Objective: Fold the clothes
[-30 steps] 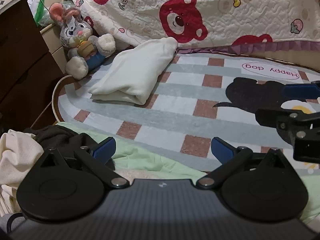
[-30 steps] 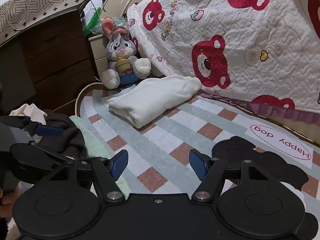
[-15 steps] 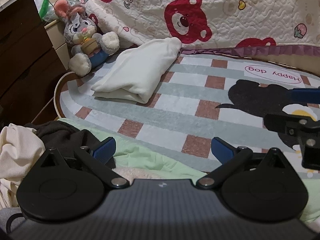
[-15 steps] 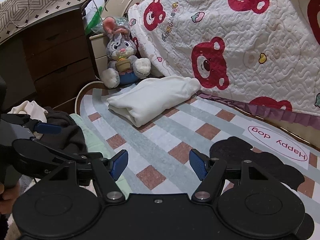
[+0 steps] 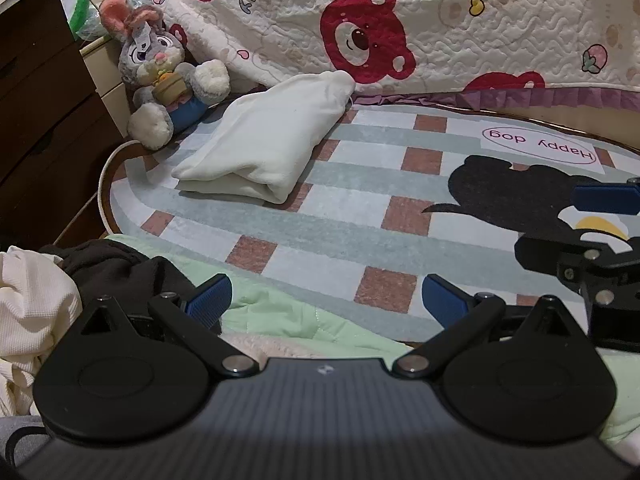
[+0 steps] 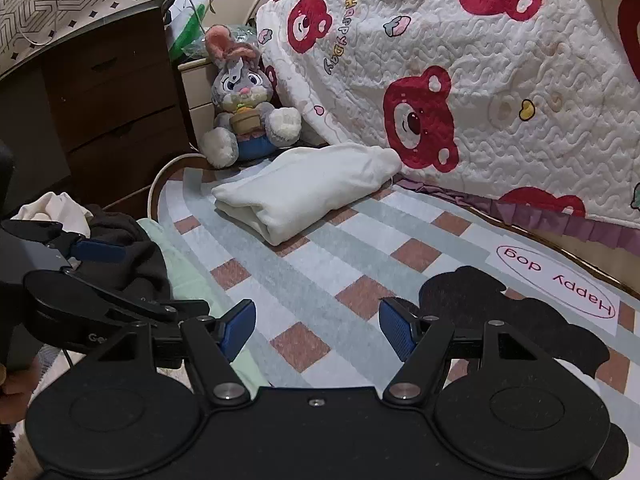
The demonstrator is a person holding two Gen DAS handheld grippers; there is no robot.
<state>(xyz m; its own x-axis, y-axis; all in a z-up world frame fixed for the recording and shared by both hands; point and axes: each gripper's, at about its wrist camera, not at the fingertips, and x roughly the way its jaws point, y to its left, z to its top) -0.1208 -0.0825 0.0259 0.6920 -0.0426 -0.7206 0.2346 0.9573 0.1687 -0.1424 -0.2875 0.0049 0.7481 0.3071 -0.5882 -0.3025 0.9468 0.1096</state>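
Clothes wait in a loose heap at the near left edge of the checked rug, dark and cream pieces tangled over a pale green one. Grabbing into that tangle could drag up two garments at once. Both tools hover tilted downward: the left hand-held gripper and the right hand-held gripper each gape wide, holding nothing. Farther off, one folded white garment lies near the plush rabbit and bear quilt.
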